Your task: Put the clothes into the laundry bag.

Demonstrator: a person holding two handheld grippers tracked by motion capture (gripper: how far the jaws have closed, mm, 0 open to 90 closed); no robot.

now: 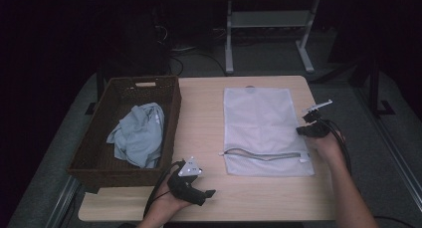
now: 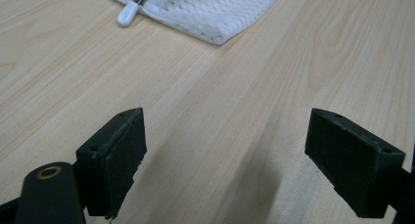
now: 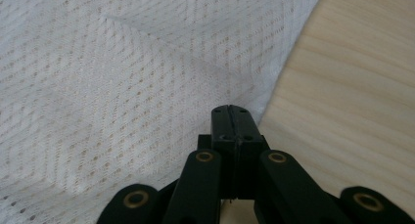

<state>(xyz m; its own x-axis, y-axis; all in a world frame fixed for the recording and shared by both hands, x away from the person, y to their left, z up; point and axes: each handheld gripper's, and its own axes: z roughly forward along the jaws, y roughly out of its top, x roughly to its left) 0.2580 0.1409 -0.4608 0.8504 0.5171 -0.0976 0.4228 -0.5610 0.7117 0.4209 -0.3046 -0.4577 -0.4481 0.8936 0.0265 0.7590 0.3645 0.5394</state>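
Note:
A white mesh laundry bag (image 1: 259, 128) lies flat on the wooden table (image 1: 199, 118), its zipper (image 1: 263, 155) running along the near edge. My right gripper (image 1: 301, 130) is shut at the bag's right edge. In the right gripper view its jaws (image 3: 232, 111) are pressed together just over the mesh (image 3: 122, 77), with no fabric seen between them. My left gripper (image 1: 209, 193) rests near the table's front edge, left of the bag. In its own view it (image 2: 240, 150) stands open over bare wood, with the bag's corner (image 2: 215, 13) and white zipper pull (image 2: 128, 13) ahead.
A dark wicker basket (image 1: 124, 88) stands at the table's left with a crumpled light-blue cloth (image 1: 139, 133) inside. Bare wood lies between the basket and the bag. A desk frame (image 1: 268, 34) stands on the floor beyond the table.

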